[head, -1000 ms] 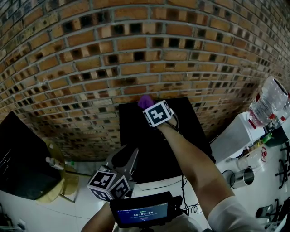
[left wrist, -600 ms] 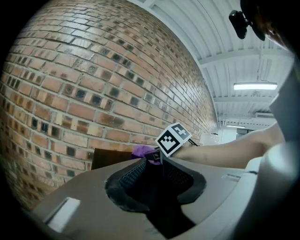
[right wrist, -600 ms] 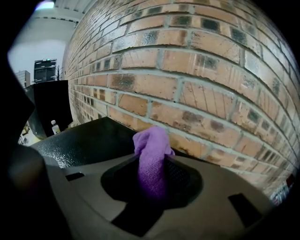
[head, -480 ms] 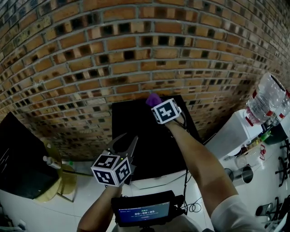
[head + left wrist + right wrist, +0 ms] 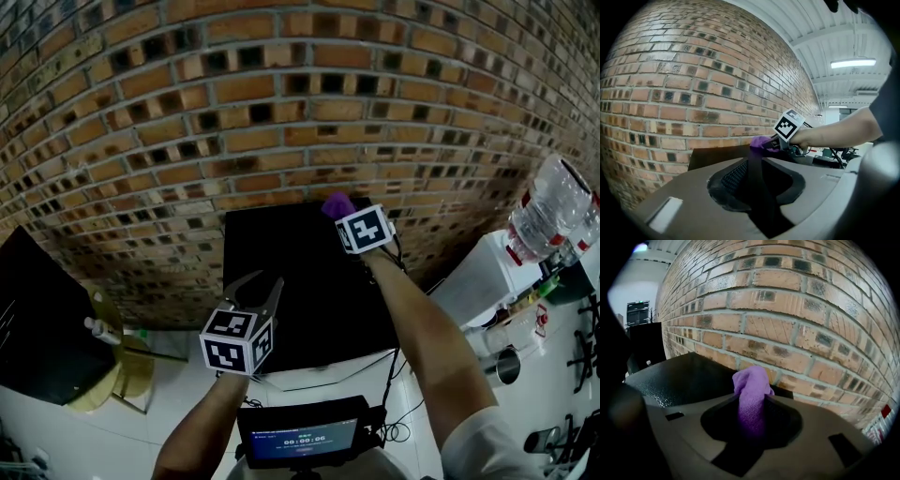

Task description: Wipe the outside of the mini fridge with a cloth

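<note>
**Purple cloth at the fridge's far right corner, left gripper idle**

The right gripper (image 5: 343, 215) is clamped on a bunched purple cloth (image 5: 337, 204). In the right gripper view the cloth (image 5: 751, 390) fills the gap between the jaws and pokes out beyond their tips. It sits over the far right part of the black top of the mini fridge (image 5: 291, 281), close to the brick wall (image 5: 281, 112). Whether the cloth presses on the top or hangs just above it cannot be told.

The left gripper (image 5: 258, 286) hangs over the near left part of the fridge top, well apart from the cloth. Its jaws stand a narrow way apart with nothing between them. In the left gripper view the slim gap between them looks across the fridge top toward the cloth and the right gripper's marker cube (image 5: 789, 125).

The fridge stands against the wall. A white counter with a clear water bottle (image 5: 548, 211) is to its right, and a small lit screen (image 5: 300, 436) lies at the near edge of the head view.
</note>
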### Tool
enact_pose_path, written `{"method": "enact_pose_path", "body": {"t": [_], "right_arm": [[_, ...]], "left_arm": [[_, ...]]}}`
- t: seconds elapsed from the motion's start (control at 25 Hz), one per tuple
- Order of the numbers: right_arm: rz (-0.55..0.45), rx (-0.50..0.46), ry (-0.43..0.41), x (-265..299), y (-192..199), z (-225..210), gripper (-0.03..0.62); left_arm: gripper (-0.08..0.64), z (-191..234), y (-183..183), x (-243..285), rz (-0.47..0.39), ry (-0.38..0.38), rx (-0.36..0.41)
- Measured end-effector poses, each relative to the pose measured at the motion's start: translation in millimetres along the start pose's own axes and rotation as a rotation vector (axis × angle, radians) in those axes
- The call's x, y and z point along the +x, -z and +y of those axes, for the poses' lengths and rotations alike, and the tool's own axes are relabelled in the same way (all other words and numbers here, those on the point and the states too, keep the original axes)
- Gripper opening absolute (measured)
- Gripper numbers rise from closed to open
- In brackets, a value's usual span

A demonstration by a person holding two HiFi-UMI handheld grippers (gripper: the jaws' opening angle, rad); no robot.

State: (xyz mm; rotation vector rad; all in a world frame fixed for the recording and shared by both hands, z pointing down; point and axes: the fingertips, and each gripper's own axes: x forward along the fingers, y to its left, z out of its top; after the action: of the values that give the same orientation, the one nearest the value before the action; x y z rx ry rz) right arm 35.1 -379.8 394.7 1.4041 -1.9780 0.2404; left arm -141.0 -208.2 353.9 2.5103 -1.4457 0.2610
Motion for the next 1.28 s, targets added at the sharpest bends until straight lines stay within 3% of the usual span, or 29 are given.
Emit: {"method": "enact_pose_path", "body": {"t": [0.28,0.72,1.08,1.28], "right_arm": [[-0.002,0.024,-0.007,-2,9,-23,0.12],[0.006,0.098,0.015,-6,31,-73,0.12],[0.015,0.143,0.089,-22,48,-99,0.117],[-0.045,0.159,0.123,-52,30,-101,0.117]], "left_arm": [[0.061,8,2,2,0.015,-0.051,-0.019],[0.061,22,-3,5,0.004,-0.115,-0.038],[0.061,21,-2,8,0.012,-0.107,-0.038],[0.061,17,-1,5,0.02,-0.058,-0.037]]}}
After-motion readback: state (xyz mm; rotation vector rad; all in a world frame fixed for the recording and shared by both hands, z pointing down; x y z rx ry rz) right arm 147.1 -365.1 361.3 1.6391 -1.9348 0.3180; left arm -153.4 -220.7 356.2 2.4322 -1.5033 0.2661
